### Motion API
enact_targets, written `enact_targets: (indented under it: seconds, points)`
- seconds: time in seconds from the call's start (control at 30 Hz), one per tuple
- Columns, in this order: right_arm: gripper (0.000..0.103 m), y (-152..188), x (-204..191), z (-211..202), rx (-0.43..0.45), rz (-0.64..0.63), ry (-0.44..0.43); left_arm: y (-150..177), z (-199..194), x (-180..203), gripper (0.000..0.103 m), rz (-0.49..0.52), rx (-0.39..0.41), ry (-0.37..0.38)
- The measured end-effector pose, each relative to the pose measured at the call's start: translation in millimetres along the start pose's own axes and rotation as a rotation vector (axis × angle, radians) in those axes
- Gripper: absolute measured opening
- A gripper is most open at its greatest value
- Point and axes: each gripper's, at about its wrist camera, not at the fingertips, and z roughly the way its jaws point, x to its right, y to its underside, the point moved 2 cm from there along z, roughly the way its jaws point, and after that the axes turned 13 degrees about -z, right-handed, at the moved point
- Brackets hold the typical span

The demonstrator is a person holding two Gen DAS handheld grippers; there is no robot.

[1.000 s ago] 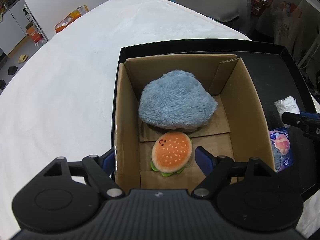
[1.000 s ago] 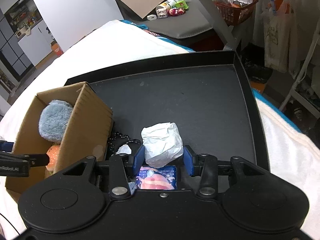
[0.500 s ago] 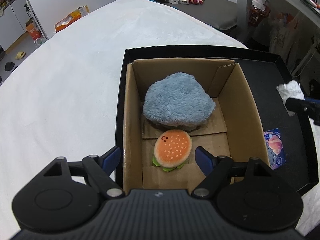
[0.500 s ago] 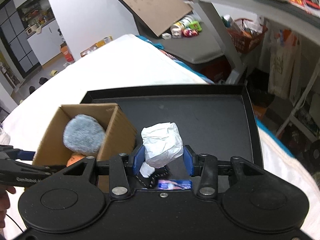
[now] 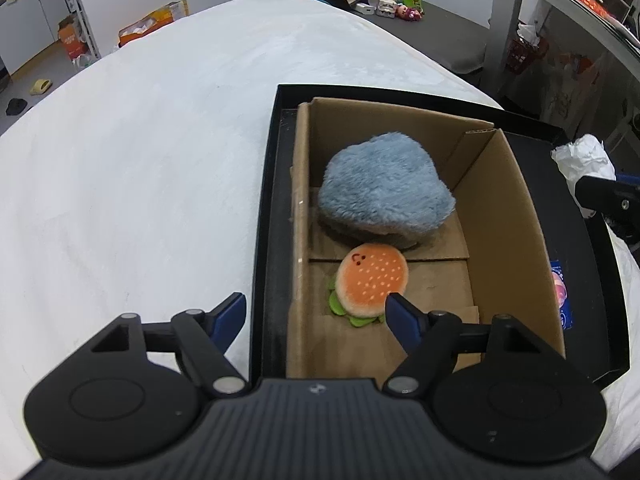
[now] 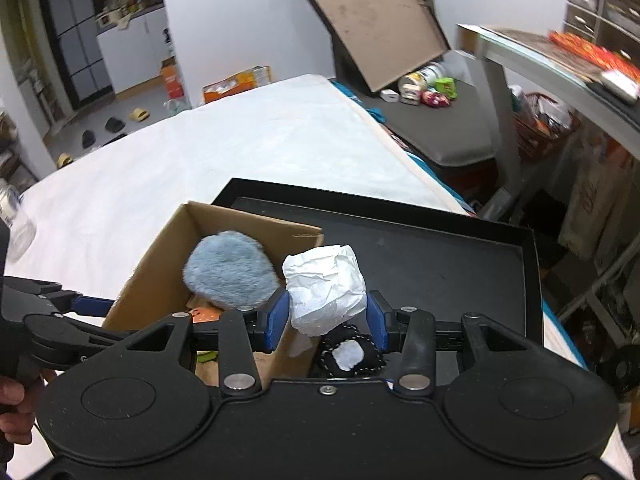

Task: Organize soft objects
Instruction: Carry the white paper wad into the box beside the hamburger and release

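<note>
The right gripper (image 6: 326, 322) was clamped on a crumpled white paper wad (image 6: 325, 289), its blue pads pressing both sides of the wad and holding it clear of the tray. Directly below that gripper, on the black tray (image 6: 440, 256), lay a small black pouch (image 6: 352, 354) with white stitching and a white patch. To the left of the right gripper stood the cardboard box (image 6: 160, 256), open at the top, with the near corner of its wall just beside the left pad. The left gripper (image 5: 316, 316) hung over the box's near left corner, jaws apart and gripping nothing; they had just been closing a little, with only the box wall and tray rim below the gap. Its right fingertip (image 5: 400, 314) sat above the box floor, just beside the burger toy (image 5: 372, 280); its left fingertip was outside the box, over the white sheet (image 5: 140, 160). Ahead of the left gripper, inside the box, the burger toy lay flat on the floor, and beyond it, touching, rested the fluffy blue plush (image 5: 384, 188) against the far end. To the right of the box, on the tray, a small blue packet (image 5: 560, 292) showed partly past the box wall. A hand (image 6: 12, 412) gripped the left tool's handle at the left edge of the right wrist view.
</note>
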Motion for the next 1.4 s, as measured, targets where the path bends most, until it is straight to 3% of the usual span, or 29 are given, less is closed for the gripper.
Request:
enact_targets:
  seconds: [0.13, 0.5, 0.67, 0.9, 1.3, 1.4]
  points:
    - [0.042, -6, -14, -1, -0.005, -0.063, -0.022, 4, 1, -8, 0.066, -0.013, -0.004, 0.022]
    - [0.042, -16, -57, 11, -0.073, -0.322, -0.062, 16, 5, -24, 0.027, -0.036, -0.02, 0.085]
    - [0.042, -13, -74, 26, -0.123, -0.394, -0.078, 21, 8, -31, 0.018, -0.05, -0.035, 0.099]
    - [0.043, -10, -91, 49, -0.205, -0.449, -0.081, 22, 9, -33, 0.018, -0.048, -0.027, 0.114]
    - [0.047, -2, -98, 71, -0.273, -0.435, -0.087, 21, 6, -36, 0.018, -0.061, -0.029, 0.117]
    - [0.049, -3, -97, 63, -0.255, -0.43, -0.082, 20, 6, -35, 0.018, -0.057, -0.033, 0.111]
